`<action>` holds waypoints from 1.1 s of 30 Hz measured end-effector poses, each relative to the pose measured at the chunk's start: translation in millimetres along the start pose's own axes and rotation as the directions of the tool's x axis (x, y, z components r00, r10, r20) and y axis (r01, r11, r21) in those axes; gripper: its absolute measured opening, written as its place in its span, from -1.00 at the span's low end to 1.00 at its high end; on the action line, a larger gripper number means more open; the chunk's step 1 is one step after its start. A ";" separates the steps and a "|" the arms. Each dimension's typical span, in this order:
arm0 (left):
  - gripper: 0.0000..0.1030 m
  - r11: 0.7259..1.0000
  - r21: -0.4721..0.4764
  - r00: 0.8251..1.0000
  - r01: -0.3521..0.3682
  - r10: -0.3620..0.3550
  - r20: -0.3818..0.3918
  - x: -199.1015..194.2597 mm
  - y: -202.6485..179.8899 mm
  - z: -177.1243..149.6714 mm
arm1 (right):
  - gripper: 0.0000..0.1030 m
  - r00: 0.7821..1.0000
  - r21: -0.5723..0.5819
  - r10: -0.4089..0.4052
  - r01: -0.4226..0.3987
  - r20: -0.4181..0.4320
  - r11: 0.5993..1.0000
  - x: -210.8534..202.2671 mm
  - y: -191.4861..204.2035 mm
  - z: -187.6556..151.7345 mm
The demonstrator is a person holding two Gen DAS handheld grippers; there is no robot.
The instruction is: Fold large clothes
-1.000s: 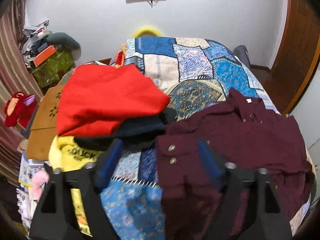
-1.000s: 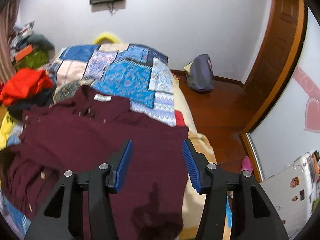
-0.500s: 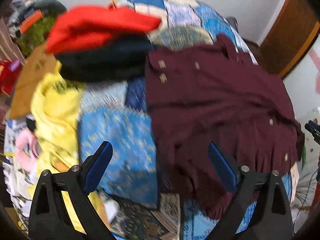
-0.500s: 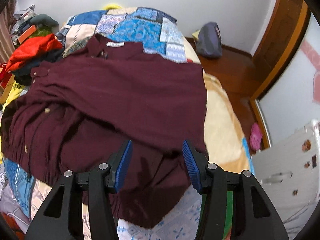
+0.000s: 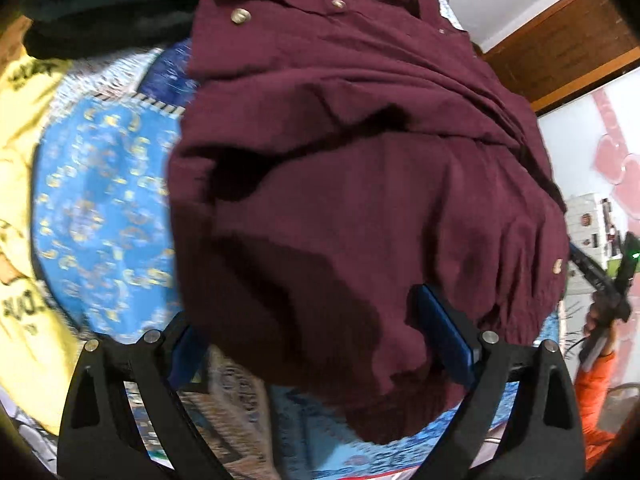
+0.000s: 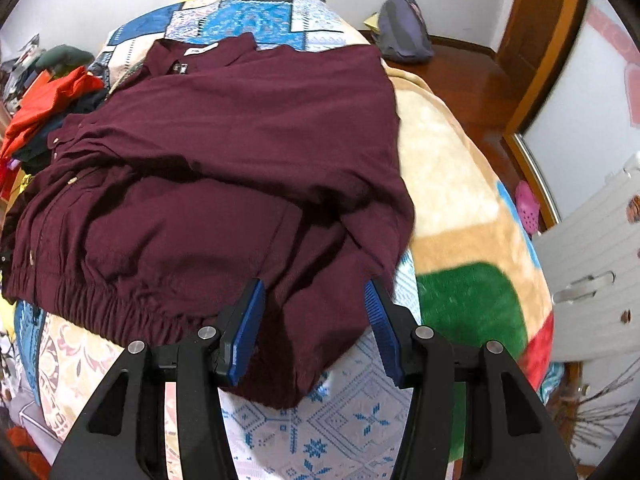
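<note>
A large maroon button shirt (image 5: 360,168) lies crumpled on the patchwork bed (image 5: 104,200), collar at the far end. It also shows in the right wrist view (image 6: 224,152), its elastic hem toward me. My left gripper (image 5: 316,340) is open, its blue pads on either side of the shirt's near left hem fold, low over the cloth. My right gripper (image 6: 316,320) is open, its jaws straddling the shirt's near right corner that hangs toward me. Neither holds cloth.
A pile of red (image 6: 48,104), dark and yellow (image 5: 24,128) clothes lies on the bed's left side. A grey bag (image 6: 404,32) sits on the wooden floor. A white drawer unit (image 6: 600,264) stands right of the bed. The bed edge is close below both grippers.
Both grippers have tilted down and come closer to the shirt's near hem. Both stay open. The shirt now fills each view.
</note>
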State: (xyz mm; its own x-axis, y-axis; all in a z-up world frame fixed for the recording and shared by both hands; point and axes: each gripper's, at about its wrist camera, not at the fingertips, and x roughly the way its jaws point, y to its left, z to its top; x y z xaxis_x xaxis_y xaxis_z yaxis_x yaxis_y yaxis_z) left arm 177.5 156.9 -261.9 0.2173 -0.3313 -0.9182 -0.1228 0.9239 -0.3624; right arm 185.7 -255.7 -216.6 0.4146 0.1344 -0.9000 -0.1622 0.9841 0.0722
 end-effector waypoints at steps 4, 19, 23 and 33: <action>0.79 1.000 0.010 1.000 0.005 -0.006 0.030 -0.8 -8.9 -6.5 | -0.06 1.000 0.028 -0.013 0.013 0.007 1.000 -6.6 -4.6 -7.0; -0.60 0.995 0.096 0.989 -0.013 -0.001 0.146 -27.2 -39.3 -9.1 | -0.79 0.971 0.293 0.238 -0.229 0.005 0.928 22.9 -22.3 -0.5; -0.67 0.996 0.083 0.978 0.046 -0.062 0.201 -54.0 -33.5 3.9 | -0.84 0.965 0.232 0.250 -0.261 0.078 0.937 -2.7 -14.8 21.7; -0.76 0.978 0.048 0.908 0.205 -0.208 0.364 -115.0 -33.8 90.1 | -0.86 0.916 0.144 0.262 -0.316 0.305 0.938 -40.1 -12.0 128.1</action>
State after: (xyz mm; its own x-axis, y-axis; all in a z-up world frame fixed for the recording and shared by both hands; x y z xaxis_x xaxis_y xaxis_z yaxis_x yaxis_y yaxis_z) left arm 243.9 181.0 -129.6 0.5755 -0.4234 -0.6997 -0.0286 0.8446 -0.5346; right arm 285.7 -257.9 -126.4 0.6100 0.4165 -0.6741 -0.1546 0.8970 0.4142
